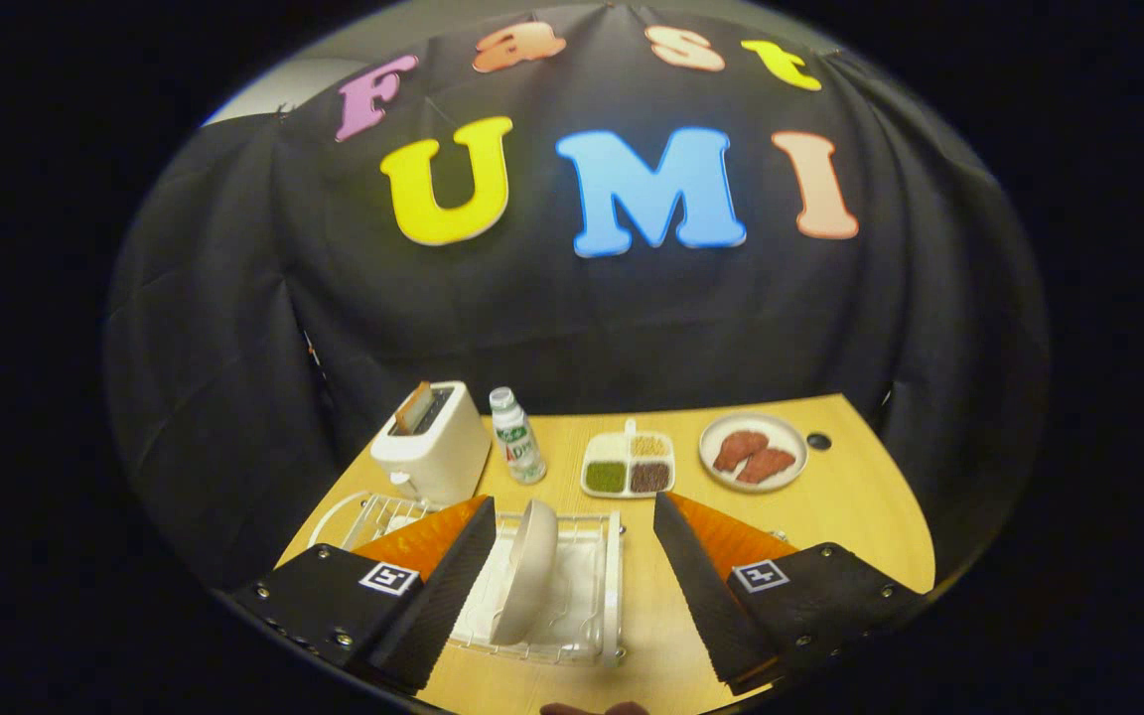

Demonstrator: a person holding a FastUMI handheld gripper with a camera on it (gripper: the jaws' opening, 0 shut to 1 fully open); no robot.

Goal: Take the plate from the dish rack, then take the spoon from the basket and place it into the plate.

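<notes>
White plate (524,571) upright on edge in dish rack (612,586), between spread tongs (572,586)

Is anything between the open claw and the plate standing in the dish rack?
Nothing visible. The plate stands on edge in the dish rack, between the open claw's fingers and nearer the left one, with no object in the gap. The toaster and bottle sit beyond the rack.

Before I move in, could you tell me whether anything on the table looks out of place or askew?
Nothing stands out. The plate stands on edge in the dish rack, as racks hold them. The tongs are open, the plate between them, nearer one finger.
</notes>
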